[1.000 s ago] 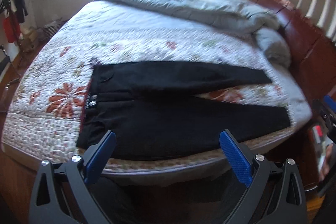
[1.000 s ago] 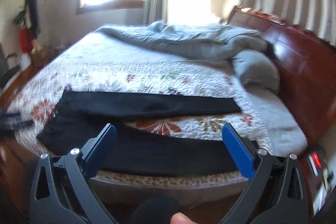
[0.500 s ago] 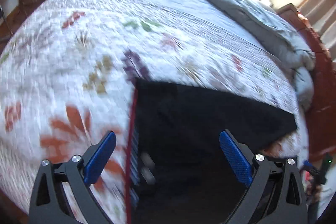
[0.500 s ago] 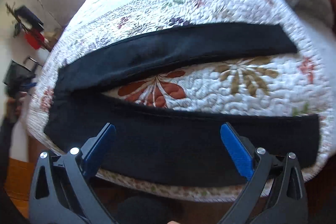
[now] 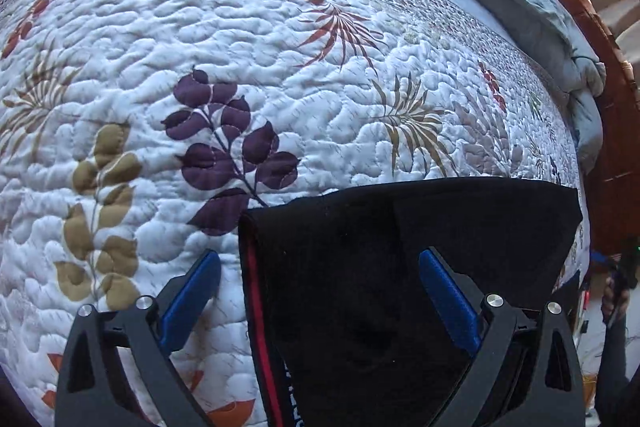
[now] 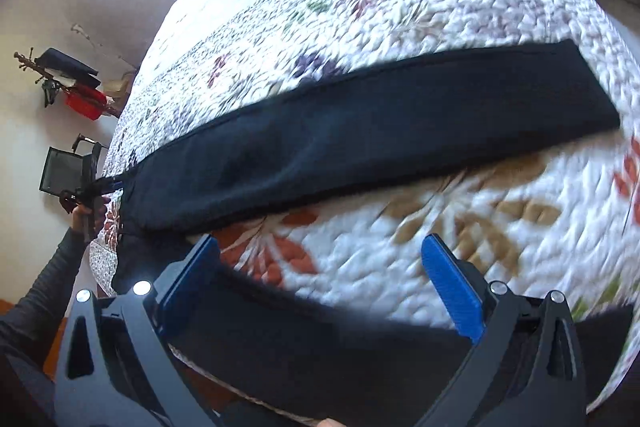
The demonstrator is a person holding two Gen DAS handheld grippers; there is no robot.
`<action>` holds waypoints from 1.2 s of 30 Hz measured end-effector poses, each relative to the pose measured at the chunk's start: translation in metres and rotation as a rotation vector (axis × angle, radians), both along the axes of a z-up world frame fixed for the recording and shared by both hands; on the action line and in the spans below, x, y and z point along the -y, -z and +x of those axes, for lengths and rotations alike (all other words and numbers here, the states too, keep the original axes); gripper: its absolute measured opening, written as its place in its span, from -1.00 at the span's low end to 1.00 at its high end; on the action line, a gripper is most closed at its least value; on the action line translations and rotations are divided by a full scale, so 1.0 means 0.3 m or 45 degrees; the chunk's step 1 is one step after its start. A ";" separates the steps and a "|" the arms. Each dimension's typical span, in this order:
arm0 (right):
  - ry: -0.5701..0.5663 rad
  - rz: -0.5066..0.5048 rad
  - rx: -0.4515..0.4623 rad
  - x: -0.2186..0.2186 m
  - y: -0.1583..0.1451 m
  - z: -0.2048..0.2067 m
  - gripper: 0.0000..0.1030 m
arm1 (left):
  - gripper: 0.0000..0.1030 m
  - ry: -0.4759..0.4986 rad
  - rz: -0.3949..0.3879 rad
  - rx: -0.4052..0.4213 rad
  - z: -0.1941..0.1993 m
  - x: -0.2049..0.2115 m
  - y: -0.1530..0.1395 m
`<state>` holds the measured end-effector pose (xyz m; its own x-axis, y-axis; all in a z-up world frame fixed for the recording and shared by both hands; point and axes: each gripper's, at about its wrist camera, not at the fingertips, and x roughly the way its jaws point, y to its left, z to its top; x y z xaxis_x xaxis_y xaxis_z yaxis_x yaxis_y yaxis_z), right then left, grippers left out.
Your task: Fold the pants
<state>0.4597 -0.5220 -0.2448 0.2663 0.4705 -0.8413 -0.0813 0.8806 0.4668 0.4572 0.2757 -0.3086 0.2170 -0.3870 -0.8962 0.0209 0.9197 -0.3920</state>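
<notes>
With the pants [image 5: 400,267] spread flat on the floral quilt [image 5: 280,67], both tools stand low over the fabric and neither has taken hold.

Left end: the left gripper [image 5: 320,299] is spread wide, nothing between its fingers. It straddles the far corner of the waistband [image 5: 256,307], whose red-edged border runs between the two blue pads [image 5: 192,299], nearer the left one. Black cloth lies directly under and ahead of it. Contact with the fabric cannot be told.

Long axis: from the waistband the legs run off to the right, across the bed and parallel to its near edge. The far leg [image 6: 380,131] and the near leg [image 6: 320,343] lie apart, a wedge of quilt showing between them.

Right end: the right gripper [image 6: 320,287] is likewise wide apart and empty, poised over the upper edge of the near leg, partway along it (hem end lies further right). View is motion-blurred.

Judgement: left hand is nearer the waist, right hand nearer the leg, so a lengthwise fold, one leg laid onto the other, looks like the coming move. Both grips should close on the same edge line, else the leg will twist.
</notes>
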 end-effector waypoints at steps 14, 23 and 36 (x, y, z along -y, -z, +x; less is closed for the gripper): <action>0.256 -0.098 -0.137 0.674 0.107 0.481 0.35 | 0.01 -0.029 0.041 -0.064 0.038 -0.001 0.004; 0.060 -0.042 -0.202 0.654 0.249 0.544 0.35 | 0.27 -0.034 0.075 -0.055 0.054 0.068 0.003; -0.021 -0.084 -0.147 0.630 0.219 0.540 -0.67 | -0.65 -0.111 0.149 -0.019 0.017 0.035 -0.052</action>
